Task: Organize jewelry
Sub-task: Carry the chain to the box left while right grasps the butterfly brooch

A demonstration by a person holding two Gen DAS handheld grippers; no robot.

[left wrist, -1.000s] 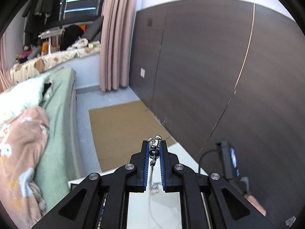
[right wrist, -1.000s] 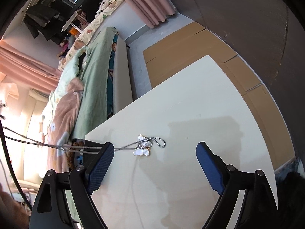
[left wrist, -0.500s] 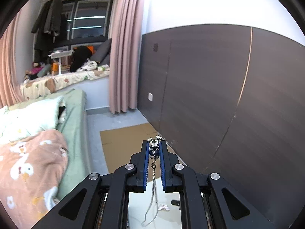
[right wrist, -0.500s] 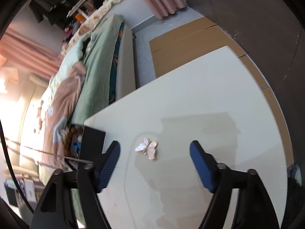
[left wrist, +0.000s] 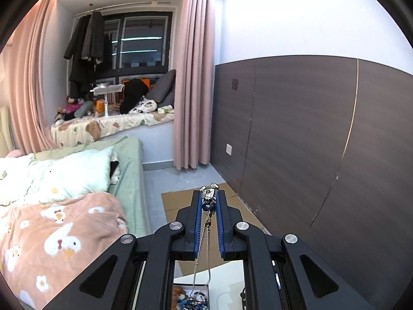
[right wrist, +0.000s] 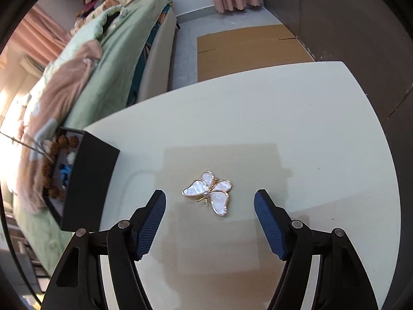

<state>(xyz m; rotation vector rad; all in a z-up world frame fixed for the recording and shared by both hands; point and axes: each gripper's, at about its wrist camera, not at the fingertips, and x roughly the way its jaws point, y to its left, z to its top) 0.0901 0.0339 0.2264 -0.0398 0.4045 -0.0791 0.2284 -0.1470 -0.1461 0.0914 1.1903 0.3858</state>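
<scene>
The left tool (left wrist: pixel 209 201) was pinched on the clasp end of a silver necklace (left wrist: pixel 204 235), its blue pads pressed nearly together around the bright metal fitting. From there two fine chain strands hung straight down between the tool's arms toward a black jewelry box (left wrist: pixel 191 298) seen at the bottom of the left wrist view, where blue and brown beads lay inside it. A strip of the white tabletop (left wrist: pixel 229 276) showed beside the box. Beyond stood a bed (left wrist: pixel 77 180) with green sheets and a peach duck-print blanket, pink curtains (left wrist: pixel 192 77), a dark panelled wall (left wrist: pixel 309 142), and flat cardboard (left wrist: pixel 178 201) on the grey floor.

In the right wrist view, the right tool (right wrist: pixel 209 208) was spread, its jaws having just been closing, and pressed on nothing. Between its pads, on the tabletop (right wrist: pixel 309 129), lay a butterfly brooch (right wrist: pixel 210 191) with pearly white wings edged in gold, touching neither pad. The black jewelry box (right wrist: pixel 87 180) sat at the tabletop's left edge, by the bed, holding brown beads and something blue. A thin chain strand (right wrist: pixel 20 143) ran in from the left toward the box.
</scene>
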